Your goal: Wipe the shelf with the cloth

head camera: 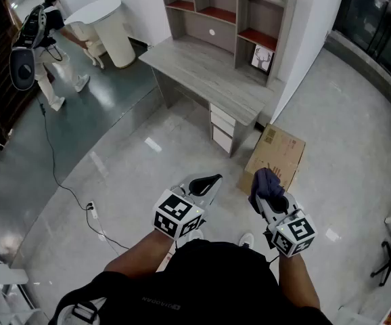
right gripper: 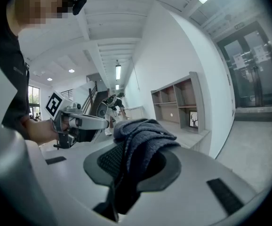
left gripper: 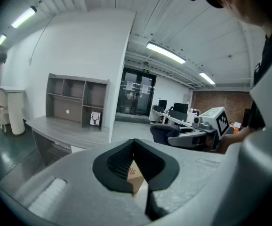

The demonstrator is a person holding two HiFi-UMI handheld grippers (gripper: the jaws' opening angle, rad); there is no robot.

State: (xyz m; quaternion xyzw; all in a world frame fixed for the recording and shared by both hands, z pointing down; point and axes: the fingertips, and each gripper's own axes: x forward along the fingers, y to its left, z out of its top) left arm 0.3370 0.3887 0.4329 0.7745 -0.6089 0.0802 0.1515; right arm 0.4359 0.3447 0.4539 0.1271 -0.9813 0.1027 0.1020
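The cloth [right gripper: 143,135], dark and bunched, is pinched between the jaws of the right gripper [head camera: 268,191], which are closed on it; its folds spill over the tips. The left gripper [head camera: 205,181], just beside, has its jaws together on nothing. Both hover over the floor, near a box [head camera: 277,156] and well apart from the shelf [head camera: 222,19].
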